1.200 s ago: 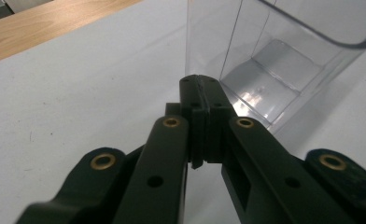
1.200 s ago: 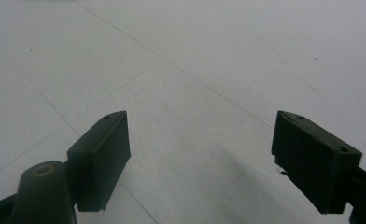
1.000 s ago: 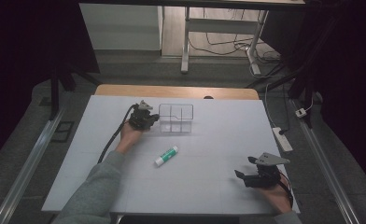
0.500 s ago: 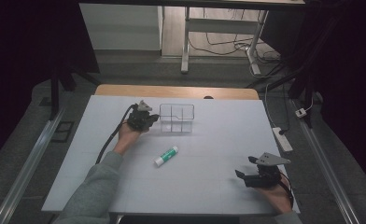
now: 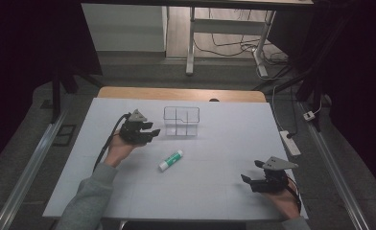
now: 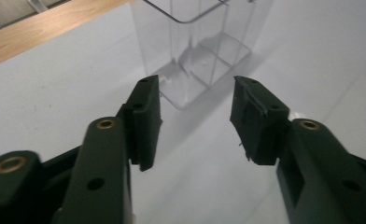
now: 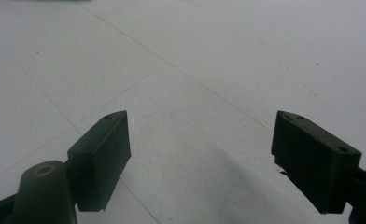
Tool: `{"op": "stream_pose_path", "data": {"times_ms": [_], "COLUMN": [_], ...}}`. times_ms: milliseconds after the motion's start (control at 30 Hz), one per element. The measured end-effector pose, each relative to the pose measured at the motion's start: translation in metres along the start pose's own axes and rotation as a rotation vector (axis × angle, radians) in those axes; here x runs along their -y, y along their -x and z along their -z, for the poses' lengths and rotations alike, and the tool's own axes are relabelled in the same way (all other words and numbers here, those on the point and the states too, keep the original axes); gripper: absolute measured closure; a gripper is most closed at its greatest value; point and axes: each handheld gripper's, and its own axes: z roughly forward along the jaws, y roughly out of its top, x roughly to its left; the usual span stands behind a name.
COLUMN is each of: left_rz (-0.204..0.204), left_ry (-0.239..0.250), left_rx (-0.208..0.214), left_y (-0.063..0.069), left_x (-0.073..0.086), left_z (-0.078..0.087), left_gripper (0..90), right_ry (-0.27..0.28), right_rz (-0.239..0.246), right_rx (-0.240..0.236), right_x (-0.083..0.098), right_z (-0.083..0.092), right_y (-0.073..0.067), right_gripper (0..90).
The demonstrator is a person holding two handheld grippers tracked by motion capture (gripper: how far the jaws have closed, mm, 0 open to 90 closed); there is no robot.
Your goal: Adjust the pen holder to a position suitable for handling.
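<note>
On the white counter, the left gripper hovers with fingers released just beside the clear divided box, a glue stick lies mid-counter, and the right gripper, also released, holds nothing.

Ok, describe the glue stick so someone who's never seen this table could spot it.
Start at the white table and find the clear divided box near its far edge. Just nearer than the box lies the glue stick: a small white tube with a green label, lying flat and alone mid-table.

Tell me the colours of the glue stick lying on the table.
The glue stick is white with a green label band, seen best in the high view.
</note>
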Motion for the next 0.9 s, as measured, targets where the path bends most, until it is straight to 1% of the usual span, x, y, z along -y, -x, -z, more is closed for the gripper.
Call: {"op": "stream_pose_path", "data": {"times_ms": [67,100,133,233,333,400,500,600,733,900], "left_rz": [-0.011,-0.016,-0.019,-0.023,-0.032,-0.035,-0.033,-0.027,-0.048,-0.059], "left_ry": [-0.008,-0.012,-0.015,-0.033,-0.047,-0.066,-0.089,-0.093,-0.115,-0.142], "left_rx": [0.012,0.017,0.024,0.042,0.056,0.065,0.079,0.101,0.114,0.12], "left_y": [0.004,0.005,0.007,0.012,0.017,0.02,0.023,0.028,0.034,0.04], "left_x": [0.002,0.003,0.004,0.007,0.011,0.014,0.018,0.02,0.02,0.02], "left_z": [0.005,0.007,0.009,0.013,0.017,0.019,0.023,0.026,0.027,0.024], "left_gripper": [47.6,44.6,44.6,39.0,36.9,35.4,34.3,32.7,32.0,31.5], "right_ry": [0.002,-0.003,-0.003,-0.005,-0.008,-0.003,0.006,0.006,0.006,0.006], "right_rz": [-0.001,0.002,0.002,0.007,0.007,0.005,0.002,0.006,0.007,0.008], "right_rx": [-0.001,0.0,0.0,-0.002,0.002,0.002,-0.001,0.0,-0.002,0.0], "right_x": [0.0,-0.001,-0.001,-0.001,-0.001,-0.001,-0.001,-0.001,-0.001,-0.001], "right_z": [0.0,0.0,0.0,0.0,0.0,0.0,0.0,0.0,0.0,0.0], "right_y": [0.0,0.0,0.0,0.0,-0.001,0.0,-0.001,-0.001,-0.001,-0.001], "right_gripper": [19.1,19.1,19.1,19.1,19.1,19.1,19.1,19.1,19.1,19.1]}}
